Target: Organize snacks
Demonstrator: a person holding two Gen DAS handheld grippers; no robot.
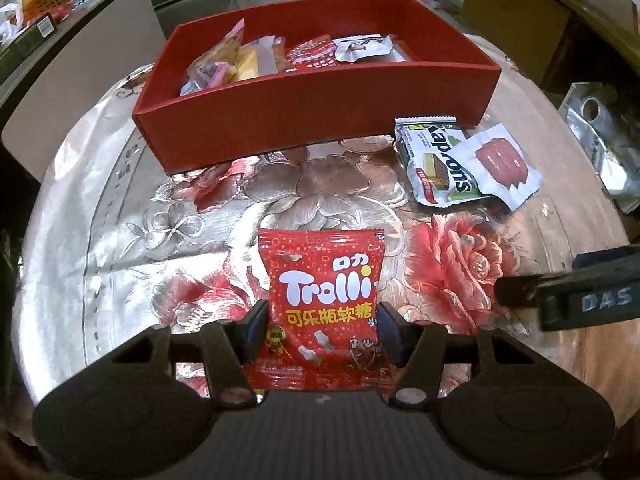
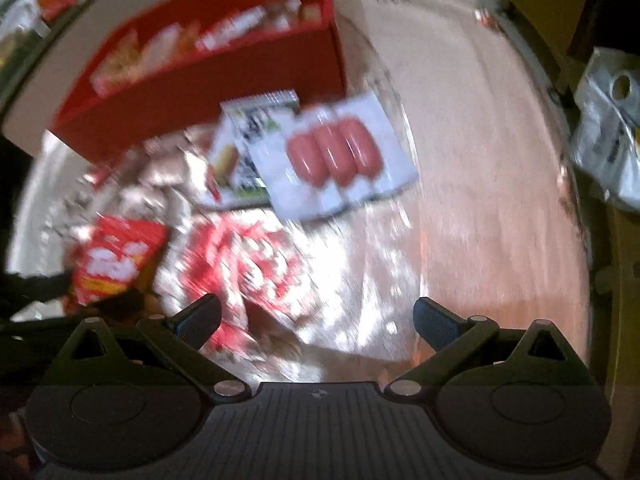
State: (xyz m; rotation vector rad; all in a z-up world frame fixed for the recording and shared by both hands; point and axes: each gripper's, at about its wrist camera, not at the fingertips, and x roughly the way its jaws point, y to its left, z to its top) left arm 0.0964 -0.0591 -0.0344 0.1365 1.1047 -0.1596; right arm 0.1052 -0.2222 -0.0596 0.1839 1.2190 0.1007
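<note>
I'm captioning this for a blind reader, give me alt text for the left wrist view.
The left gripper clamps a red Trolli gummy bag on a floral tablecloth. Behind it sits a red box holding snacks.

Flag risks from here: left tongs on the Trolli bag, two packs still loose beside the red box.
1. The left tongs pinch the Trolli bag only at its side edges; the slick pouch may buckle or slip when lifted.
2. The sausage pack overlaps the wafer pack, so the open right tongs could drag both.
3. The right wrist view is blurred, so aim is uncertain.
</note>
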